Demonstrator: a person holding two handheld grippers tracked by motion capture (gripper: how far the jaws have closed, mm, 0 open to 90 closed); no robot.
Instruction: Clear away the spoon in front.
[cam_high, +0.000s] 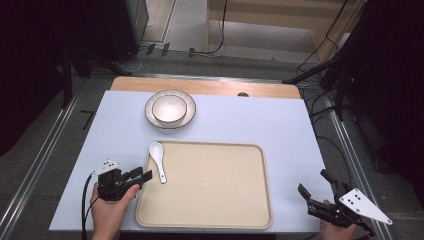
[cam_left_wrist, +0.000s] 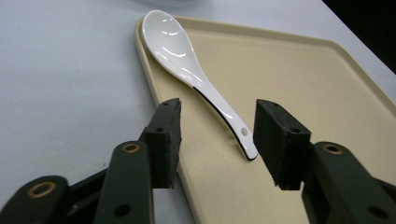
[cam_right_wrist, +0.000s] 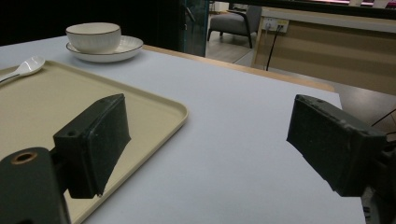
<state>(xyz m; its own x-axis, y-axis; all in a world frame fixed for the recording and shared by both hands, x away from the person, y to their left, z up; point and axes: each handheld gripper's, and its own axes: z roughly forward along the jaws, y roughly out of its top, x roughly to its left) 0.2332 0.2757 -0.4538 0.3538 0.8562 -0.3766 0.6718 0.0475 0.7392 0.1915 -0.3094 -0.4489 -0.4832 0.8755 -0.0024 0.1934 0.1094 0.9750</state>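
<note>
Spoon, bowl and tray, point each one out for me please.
spoon (cam_left_wrist: 187, 65), left gripper view, on its neck below the scoop.
bowl (cam_high: 169, 108), high view, inside.
tray (cam_high: 220, 185), high view, bare floor.

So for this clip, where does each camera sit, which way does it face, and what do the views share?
High view: above the person's side, looking forward and down on the tray, bowl on its plate; both hands holding the left gripper and right gripper.
Left gripper view: rides the left gripper, facing the spoon between open jaws.
Right gripper view: rides the right gripper, facing across the table toward the bowl.
Shared: tray and spoon in all three.
</note>
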